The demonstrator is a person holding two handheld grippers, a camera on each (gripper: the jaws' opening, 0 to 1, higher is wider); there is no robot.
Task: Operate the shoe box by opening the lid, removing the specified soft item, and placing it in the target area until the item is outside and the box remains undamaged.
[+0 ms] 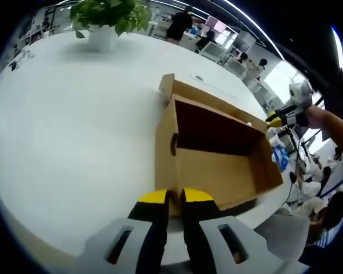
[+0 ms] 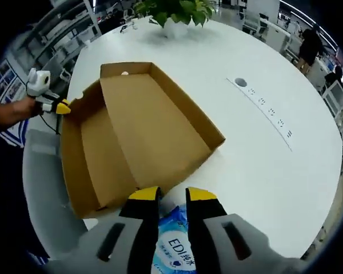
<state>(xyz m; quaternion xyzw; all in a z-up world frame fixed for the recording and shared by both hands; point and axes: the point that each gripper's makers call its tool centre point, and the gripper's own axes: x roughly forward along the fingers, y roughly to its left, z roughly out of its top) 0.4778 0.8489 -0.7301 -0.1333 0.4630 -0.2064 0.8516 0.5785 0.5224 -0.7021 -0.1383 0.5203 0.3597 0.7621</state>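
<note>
In the left gripper view, the left gripper (image 1: 176,197) has its fingers narrowly closed on the near wall of the open shoe box (image 1: 217,154), which sits on the white surface (image 1: 74,125); a potted plant (image 1: 108,20) stands far behind. In the right gripper view, the right gripper (image 2: 172,197) holds a blue soft pack (image 2: 174,242) between its fingers, just outside the box, over the surface edge.

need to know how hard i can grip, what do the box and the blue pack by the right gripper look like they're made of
The box looks like plain brown cardboard: matte, with raw cut edges and folded walls. The blue pack between the right gripper's jaws looks like glossy printed plastic film, probably soft, judging by its sheen and rumpled surface.
</note>
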